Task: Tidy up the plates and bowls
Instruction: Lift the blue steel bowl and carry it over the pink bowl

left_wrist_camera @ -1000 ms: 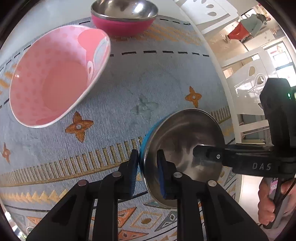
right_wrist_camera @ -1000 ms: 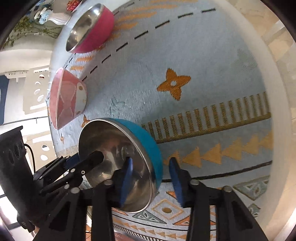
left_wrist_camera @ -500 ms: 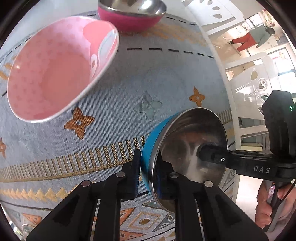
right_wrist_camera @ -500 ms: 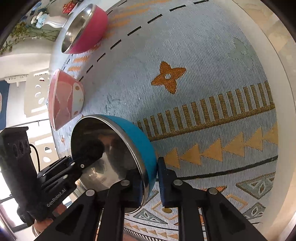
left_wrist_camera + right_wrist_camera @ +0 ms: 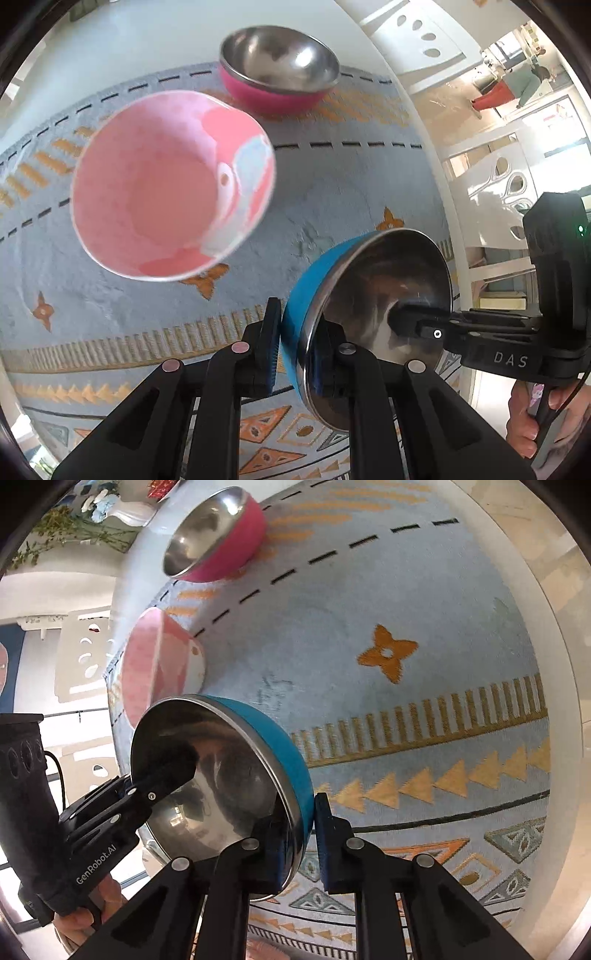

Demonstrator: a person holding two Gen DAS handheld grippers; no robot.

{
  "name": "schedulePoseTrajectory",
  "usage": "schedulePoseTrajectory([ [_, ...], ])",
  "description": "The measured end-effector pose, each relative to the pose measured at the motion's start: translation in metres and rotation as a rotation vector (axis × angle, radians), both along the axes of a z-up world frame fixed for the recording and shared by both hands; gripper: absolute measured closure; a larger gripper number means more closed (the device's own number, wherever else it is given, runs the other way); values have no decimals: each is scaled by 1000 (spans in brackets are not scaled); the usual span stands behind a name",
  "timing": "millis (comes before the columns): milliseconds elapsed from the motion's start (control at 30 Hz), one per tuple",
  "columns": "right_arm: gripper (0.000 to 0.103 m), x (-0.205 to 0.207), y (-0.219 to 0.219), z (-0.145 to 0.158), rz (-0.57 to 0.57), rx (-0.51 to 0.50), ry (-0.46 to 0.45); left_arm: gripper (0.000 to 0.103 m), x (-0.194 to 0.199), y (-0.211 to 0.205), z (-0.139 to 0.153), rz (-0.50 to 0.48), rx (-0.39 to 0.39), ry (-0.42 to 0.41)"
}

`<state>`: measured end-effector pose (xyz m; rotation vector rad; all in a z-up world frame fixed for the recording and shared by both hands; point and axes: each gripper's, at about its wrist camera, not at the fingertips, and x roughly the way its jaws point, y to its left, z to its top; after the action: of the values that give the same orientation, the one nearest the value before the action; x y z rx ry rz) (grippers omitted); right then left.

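Note:
A blue bowl (image 5: 314,280) with a steel inside hangs tilted above the patterned tablecloth (image 5: 332,184), held at two opposite points of its rim. My left gripper (image 5: 297,350) is shut on the near rim in the left wrist view, one pad outside and one inside. My right gripper (image 5: 301,834) is shut on the other side of the blue bowl (image 5: 221,771). Each gripper shows in the other's view: the right gripper (image 5: 406,317) and the left gripper (image 5: 166,768), each with a finger inside the bowl. A pink patterned bowl (image 5: 166,192) and a pink steel-lined bowl (image 5: 277,74) rest on the cloth.
The round white table's edge (image 5: 561,664) curves close by on the right. White chairs (image 5: 491,177) stand beyond it. A vase with flowers (image 5: 125,502) sits at the far side. A person's hand (image 5: 528,424) grips the right gripper's handle.
The right gripper's jaws closed onto the blue bowl's rim. Both grippers then rose with the bowl between them, and the pink bowls slid lower in the left wrist view.

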<state>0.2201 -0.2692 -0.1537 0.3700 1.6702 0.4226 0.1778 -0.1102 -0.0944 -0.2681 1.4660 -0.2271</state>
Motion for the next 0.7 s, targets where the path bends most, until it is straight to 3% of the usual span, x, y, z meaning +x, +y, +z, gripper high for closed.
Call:
schedulePoseTrajectory([
  [367, 90, 11, 33, 42, 12, 20, -46, 92, 11, 35, 34, 59, -33, -68],
  [700, 90, 52, 83, 75, 68, -36, -88, 92, 41, 73, 54, 79, 24, -129],
])
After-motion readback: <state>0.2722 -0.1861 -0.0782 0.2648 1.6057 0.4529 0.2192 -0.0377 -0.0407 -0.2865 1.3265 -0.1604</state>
